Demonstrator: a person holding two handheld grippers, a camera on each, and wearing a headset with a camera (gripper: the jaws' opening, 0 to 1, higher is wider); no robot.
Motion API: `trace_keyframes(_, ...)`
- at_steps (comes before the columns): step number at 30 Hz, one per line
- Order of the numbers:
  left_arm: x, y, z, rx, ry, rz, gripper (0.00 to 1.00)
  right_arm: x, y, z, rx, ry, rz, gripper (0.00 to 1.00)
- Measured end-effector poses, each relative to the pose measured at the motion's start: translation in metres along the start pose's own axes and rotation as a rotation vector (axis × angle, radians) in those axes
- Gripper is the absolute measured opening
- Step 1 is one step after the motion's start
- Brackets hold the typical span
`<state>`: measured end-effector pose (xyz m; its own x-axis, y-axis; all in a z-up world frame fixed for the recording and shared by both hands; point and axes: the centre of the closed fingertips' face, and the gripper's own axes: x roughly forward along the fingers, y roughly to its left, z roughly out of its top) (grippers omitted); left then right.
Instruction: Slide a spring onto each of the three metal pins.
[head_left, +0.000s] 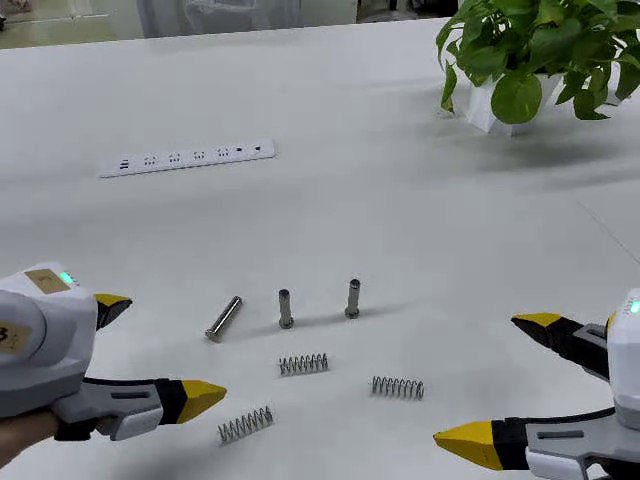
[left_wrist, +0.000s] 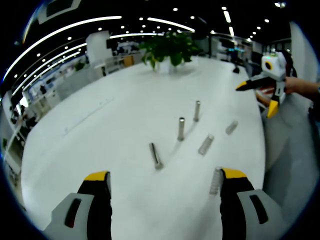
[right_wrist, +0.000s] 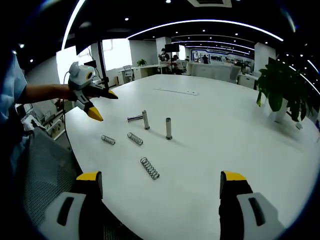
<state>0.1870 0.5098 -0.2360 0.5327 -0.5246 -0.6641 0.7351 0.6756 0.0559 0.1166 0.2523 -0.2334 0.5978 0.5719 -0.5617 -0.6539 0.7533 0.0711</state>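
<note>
Low over the near edge of the white table (head_left: 400, 200) we hold the left gripper (head_left: 170, 348) and the right gripper (head_left: 480, 378). Both have their yellow-tipped jaws spread wide, gripping and touching nothing. Between them three small coiled steel springs lie on their sides: the nearest spring (head_left: 245, 424) just off the left gripper's lower tip, the middle spring (head_left: 303, 364) beyond it, and the right-hand spring (head_left: 398, 387) nearer the right gripper. Just past them three short silver metal pins form a row, all bare: the lying pin (head_left: 224, 318) at left, then the centre pin (head_left: 285, 308) and the right pin (head_left: 352, 298), both upright. A tan sticker (head_left: 45, 280) on the left gripper's casing is too blurred to read. Farther back sit a white power strip (head_left: 187, 157) and a leafy green plant in a white pot (head_left: 540, 50).
</note>
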Motion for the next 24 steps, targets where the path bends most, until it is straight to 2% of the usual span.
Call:
trace_keyframes(3,0.006,0.007,-0.003,0.046,0.059,0.005,0.91,0.001,0.000,-0.001,0.007,0.002,-0.002,0.99)
trace_keyframes(5,0.011,0.009,0.002,0.047,0.053,0.001,0.90,0.001,0.001,-0.002,0.008,0.003,-0.002,0.99)
trace_keyframes(12,0.027,0.015,0.015,0.043,0.077,-0.020,0.80,0.002,-0.001,-0.002,0.023,-0.007,-0.006,0.99)
trace_keyframes(16,0.037,0.017,0.017,-0.005,0.098,-0.041,0.75,0.002,-0.001,-0.001,0.033,-0.016,-0.009,0.99)
trace_keyframes(24,0.057,0.023,0.018,-0.056,0.142,-0.055,0.57,0.004,-0.001,-0.002,0.038,-0.013,-0.005,0.99)
